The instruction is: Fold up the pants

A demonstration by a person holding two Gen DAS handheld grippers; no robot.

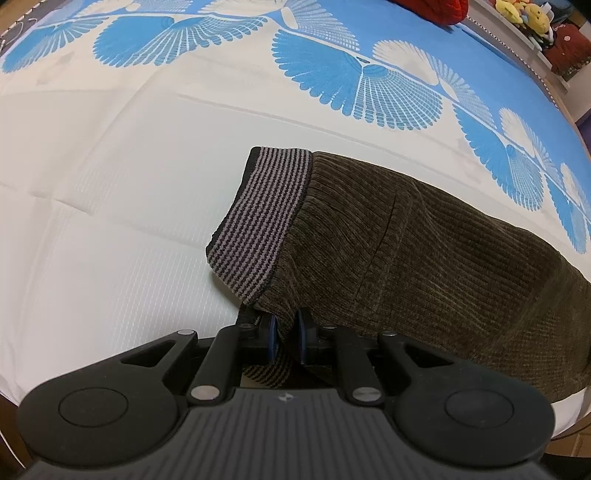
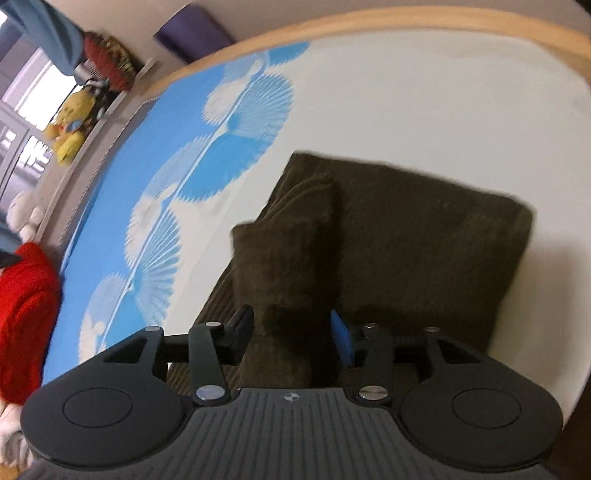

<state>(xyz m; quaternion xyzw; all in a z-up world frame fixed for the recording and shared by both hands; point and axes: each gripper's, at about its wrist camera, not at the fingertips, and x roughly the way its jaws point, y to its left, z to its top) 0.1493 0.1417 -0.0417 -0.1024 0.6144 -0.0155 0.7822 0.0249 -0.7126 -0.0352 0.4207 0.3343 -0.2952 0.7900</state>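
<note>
Dark brown corduroy pants (image 1: 406, 240) lie folded on the bed, their striped grey-and-black waistband (image 1: 258, 214) at the left end. My left gripper (image 1: 286, 332) is shut on the fabric at the near edge, just below the waistband. In the right wrist view the pants (image 2: 406, 229) form a thick folded stack, blurred by motion. A raised ridge of fabric (image 2: 288, 258) runs between the fingers of my right gripper (image 2: 291, 332). Those jaws stand apart on either side of the ridge, and the pads do not look pressed into it.
The bedspread (image 1: 110, 166) is white with blue fan shapes. A red garment (image 2: 26, 314) lies at its far side. Plush toys (image 2: 66, 129) sit on a shelf behind the bed. The wooden bed frame edge (image 2: 443, 22) curves past the pants.
</note>
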